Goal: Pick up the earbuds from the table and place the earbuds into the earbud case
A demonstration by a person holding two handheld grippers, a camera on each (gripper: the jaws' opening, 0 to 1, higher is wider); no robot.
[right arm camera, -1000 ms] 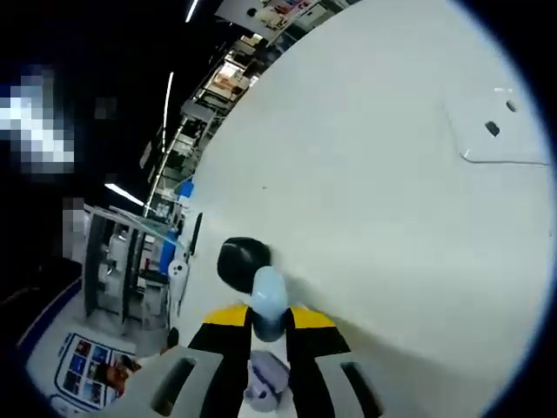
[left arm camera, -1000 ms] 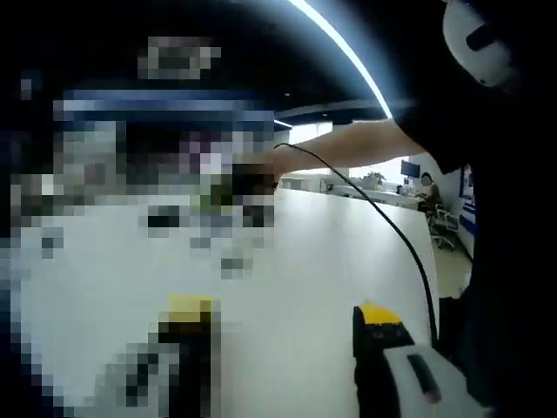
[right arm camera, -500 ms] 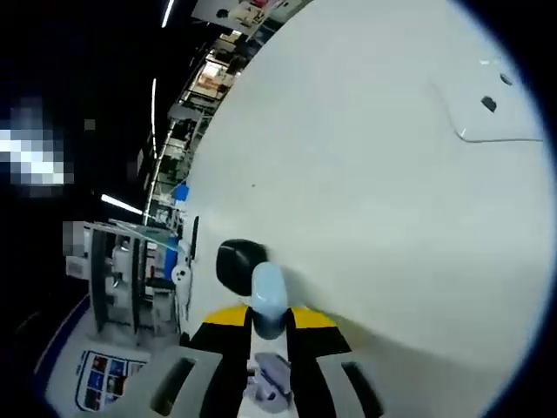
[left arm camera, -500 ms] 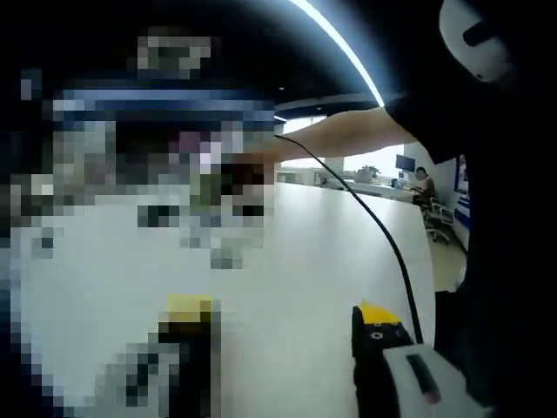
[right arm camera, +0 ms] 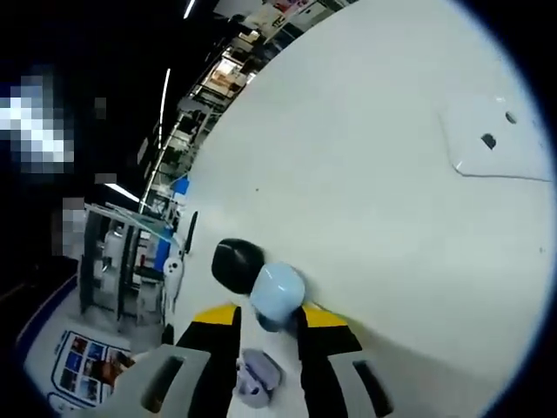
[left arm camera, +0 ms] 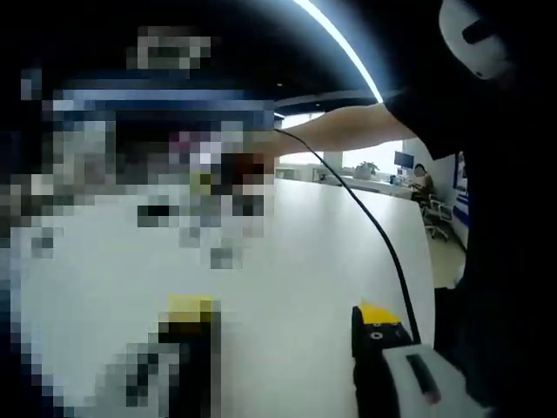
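Your right gripper (right arm camera: 267,335) is sitting at the table's (right arm camera: 365,192) near edge, jaws parted around the pale earbud case (right arm camera: 277,294). Your left gripper (left arm camera: 283,326) is hovering, jaws apart and holding nothing.

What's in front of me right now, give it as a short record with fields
surface: white table
left gripper: open, jaws wide apart, nothing between them
right gripper: jaws either side of the case; grip unclear
case: light blue, rounded, at the jaw tips
black object: round, on the table just beyond the case
panel: white, with small holes, further along the table
cable: black, running from the person's arm down the left gripper view
earbuds: cannot make them out
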